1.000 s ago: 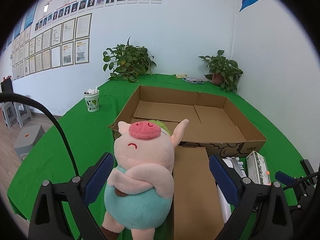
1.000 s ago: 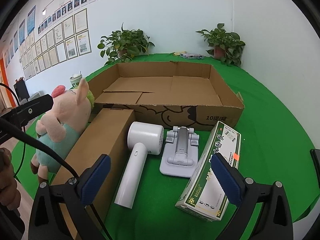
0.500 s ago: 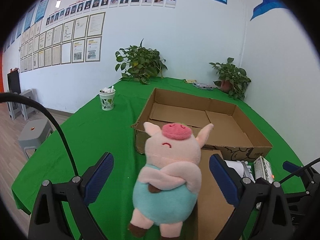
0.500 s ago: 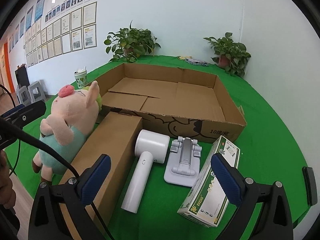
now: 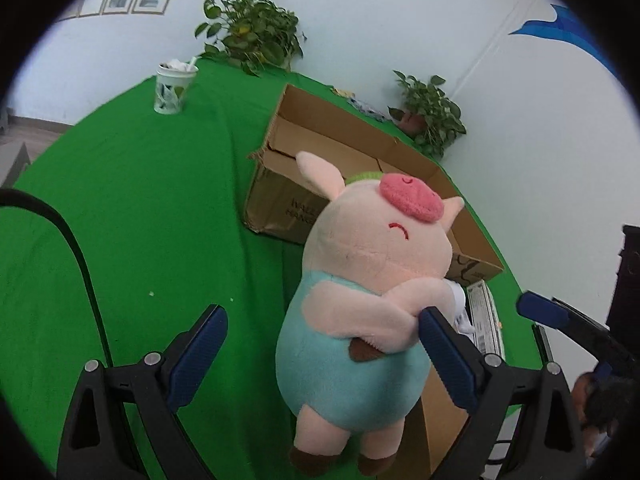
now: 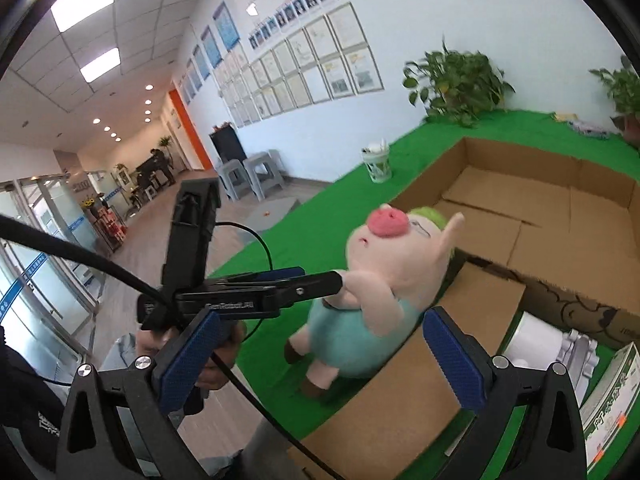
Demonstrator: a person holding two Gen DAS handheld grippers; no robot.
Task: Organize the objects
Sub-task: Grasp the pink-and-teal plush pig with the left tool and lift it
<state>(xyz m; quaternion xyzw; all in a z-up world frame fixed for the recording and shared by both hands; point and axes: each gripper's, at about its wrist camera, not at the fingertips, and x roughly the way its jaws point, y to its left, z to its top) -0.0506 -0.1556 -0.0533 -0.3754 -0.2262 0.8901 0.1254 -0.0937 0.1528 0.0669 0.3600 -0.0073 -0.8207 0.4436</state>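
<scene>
One soft toy is the thing in hand: a plush pig (image 5: 360, 300), pink with a teal belly, standing on the green counter (image 5: 140, 200) and leaning against a long closed brown carton (image 6: 420, 364) on its far side. It sits between the fingers of the left claw (image 5: 320, 344), off toward the right finger, whose pad (image 5: 444, 356) touches the pig's folded arm; the other pad stands well apart, so the left claw is spread wide and grips nothing yet. Judging by the look, the pig is light, squashy and not fragile — it will give under the pads instead of slipping, so the round belly or chest is the better hold than a thin arm or ear.

Beyond the pig lies the big open cardboard box (image 5: 400, 160), the likely destination. The right claw (image 6: 320, 360) hangs released too — wide apart, holding nothing — with the pig just ahead of it.
</scene>
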